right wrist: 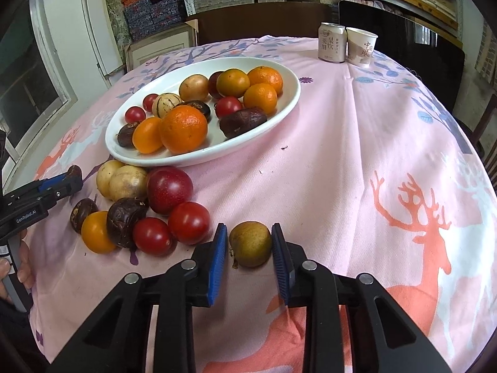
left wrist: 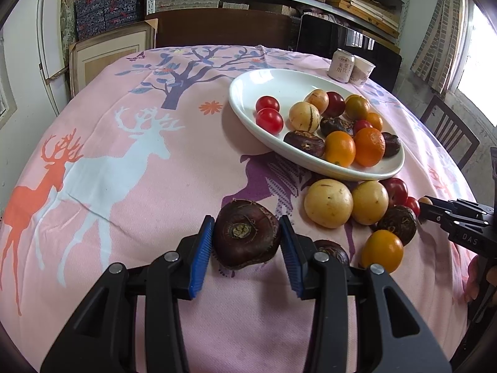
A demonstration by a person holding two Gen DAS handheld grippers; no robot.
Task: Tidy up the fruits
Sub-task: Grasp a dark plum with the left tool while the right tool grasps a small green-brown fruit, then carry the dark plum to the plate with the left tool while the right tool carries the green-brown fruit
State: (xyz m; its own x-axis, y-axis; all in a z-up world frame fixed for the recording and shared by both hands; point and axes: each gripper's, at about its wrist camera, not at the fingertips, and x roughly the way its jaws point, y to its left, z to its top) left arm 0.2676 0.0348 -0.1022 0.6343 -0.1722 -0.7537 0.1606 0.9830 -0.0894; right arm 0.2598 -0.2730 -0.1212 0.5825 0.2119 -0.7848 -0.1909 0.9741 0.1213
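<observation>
Two grippers | left gripper [left wrist: 247,242] jaws grasping water chestnut [left wrist: 246,235] | right gripper [right wrist: 250,250] jaws clenched on brownish-green fruit [right wrist: 251,244]

Dark water chestnut [left wrist: 245,236] on pink cloth; olive-brown round fruit [right wrist: 250,243] beside loose fruit pile.

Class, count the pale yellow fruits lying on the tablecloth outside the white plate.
2. The left yellow fruit and the right yellow fruit touch, just before the near rim of the white plate, beside a dark red fruit. The pile may hide others.
</observation>
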